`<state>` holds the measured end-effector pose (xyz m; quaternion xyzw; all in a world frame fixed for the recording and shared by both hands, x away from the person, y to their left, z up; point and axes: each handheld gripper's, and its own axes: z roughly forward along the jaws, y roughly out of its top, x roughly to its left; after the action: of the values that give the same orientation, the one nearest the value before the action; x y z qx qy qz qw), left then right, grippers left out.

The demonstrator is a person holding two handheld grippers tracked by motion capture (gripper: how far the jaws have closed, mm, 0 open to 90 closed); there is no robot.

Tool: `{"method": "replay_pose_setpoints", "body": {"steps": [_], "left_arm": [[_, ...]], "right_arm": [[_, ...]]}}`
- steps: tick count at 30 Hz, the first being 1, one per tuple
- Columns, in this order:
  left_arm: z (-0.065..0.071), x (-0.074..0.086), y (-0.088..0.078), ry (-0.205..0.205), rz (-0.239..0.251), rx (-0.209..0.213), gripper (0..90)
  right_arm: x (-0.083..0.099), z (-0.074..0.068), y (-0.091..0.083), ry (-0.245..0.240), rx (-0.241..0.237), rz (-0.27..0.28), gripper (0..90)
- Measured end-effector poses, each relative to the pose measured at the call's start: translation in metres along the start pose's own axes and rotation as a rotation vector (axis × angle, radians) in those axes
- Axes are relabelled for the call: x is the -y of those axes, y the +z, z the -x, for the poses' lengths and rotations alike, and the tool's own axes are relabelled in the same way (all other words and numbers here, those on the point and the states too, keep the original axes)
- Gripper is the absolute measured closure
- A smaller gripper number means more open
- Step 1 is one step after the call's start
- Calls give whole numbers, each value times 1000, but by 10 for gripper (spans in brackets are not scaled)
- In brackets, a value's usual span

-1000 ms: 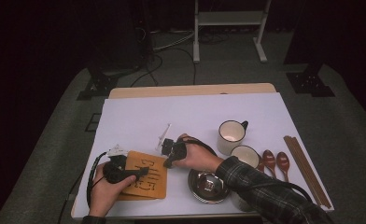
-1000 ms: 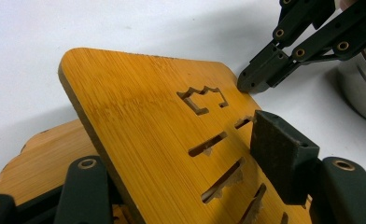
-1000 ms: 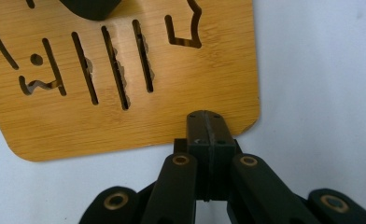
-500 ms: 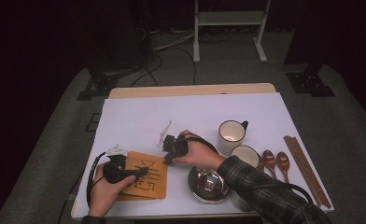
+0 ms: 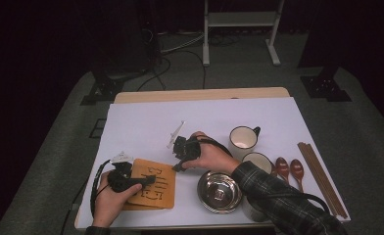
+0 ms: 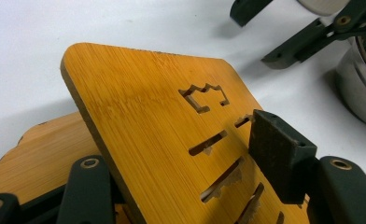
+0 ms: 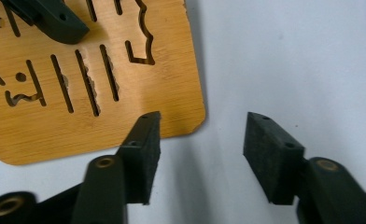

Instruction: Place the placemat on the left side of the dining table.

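Note:
A bamboo board (image 5: 156, 196) with cut-out slots lies at the front left of the white table cover. My left gripper (image 5: 148, 182) is shut on the bamboo board (image 6: 162, 107), one pad on top and one beneath, tilting its far edge up. A second bamboo piece (image 6: 31, 154) lies under it. My right gripper (image 5: 176, 166) hovers by the board's far right corner (image 7: 181, 107). The right gripper (image 7: 200, 140) has just been opening its jaws, and between them there is just white cover. Its left pad stands at the board's edge.
A steel bowl (image 5: 219, 192) sits right of the board. Behind it stand a white mug (image 5: 243, 139) and a second cup (image 5: 259, 161). Two brown spoons (image 5: 289, 169) and chopsticks (image 5: 322, 178) lie at the right. The table's front edge (image 5: 180, 226) is near my hands.
The right hand has shifted slightly by the board's far corner. The left hand and the board have stayed where they were.

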<state>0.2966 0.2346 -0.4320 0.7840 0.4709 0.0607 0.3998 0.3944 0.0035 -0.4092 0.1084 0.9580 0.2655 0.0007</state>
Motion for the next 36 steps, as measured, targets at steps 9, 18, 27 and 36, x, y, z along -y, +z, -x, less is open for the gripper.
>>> {"method": "replay_pose_setpoints", "body": {"steps": [9,18,27,36], "left_arm": [[0,0,0,-1,4,2,387],[-1,1,-1,-4,3,6,392],[-1,1,-1,-6,0,9,395],[-1,1,-2,-9,1,8,397]], "right_arm": [[-1,3,-16,30,25,-3,307],[0,7,-37,35,45,27,300],[6,17,-60,45,86,55,294],[12,31,-78,70,128,83,288]]}}
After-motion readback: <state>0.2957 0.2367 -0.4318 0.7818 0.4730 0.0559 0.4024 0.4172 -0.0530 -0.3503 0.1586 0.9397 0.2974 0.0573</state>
